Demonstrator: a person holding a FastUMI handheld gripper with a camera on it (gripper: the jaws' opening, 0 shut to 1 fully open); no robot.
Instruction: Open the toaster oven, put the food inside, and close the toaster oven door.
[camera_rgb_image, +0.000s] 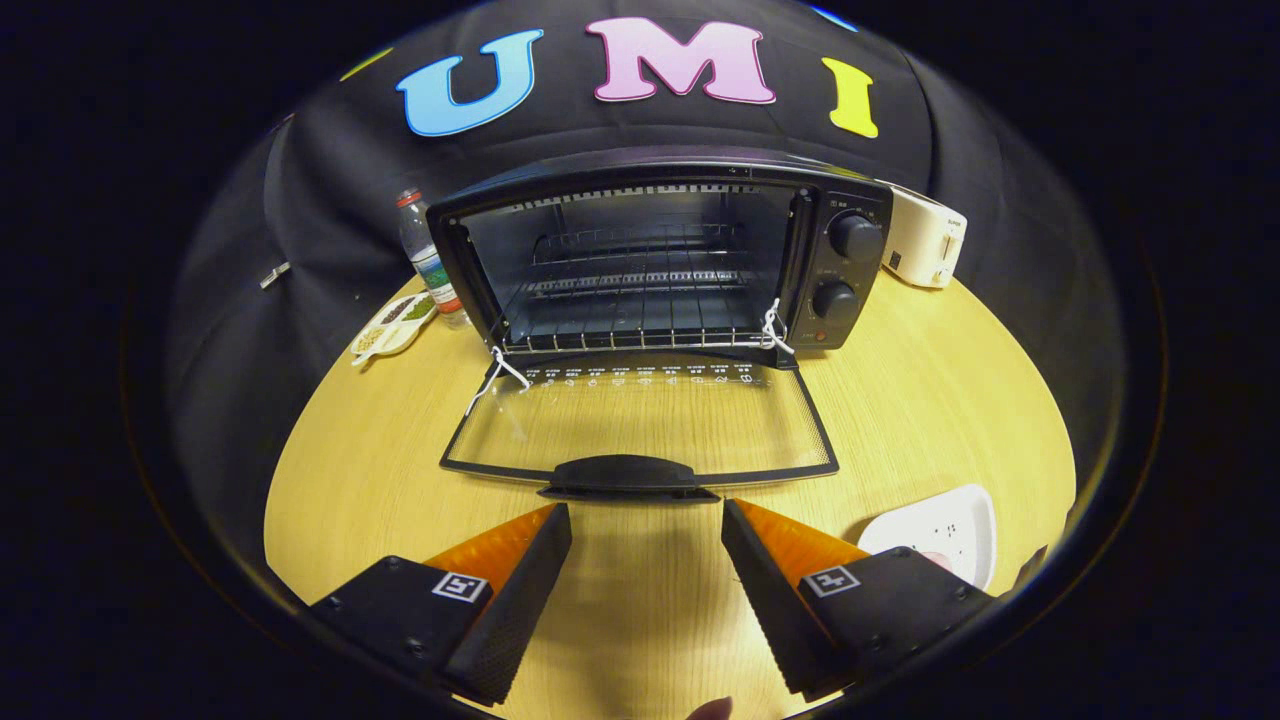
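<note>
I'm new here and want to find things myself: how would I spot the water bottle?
Start at the black oven with its door folded down on the round wooden table, well beyond the open, empty claw. The bottle stands upright beside the oven, on the side away from its knobs. It is clear and tall with a red cap, while the white dish next to it lies flat.

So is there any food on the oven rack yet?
No, the wire rack inside the open toaster oven is bare; the gripper hovers open.

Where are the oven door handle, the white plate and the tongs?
Door handle (622, 474): gripper view, middle of the black grip.
White plate (950, 530): gripper view, bare face beside the right finger.
Tongs (646, 525): gripper view, open gap between fingertips.
</note>
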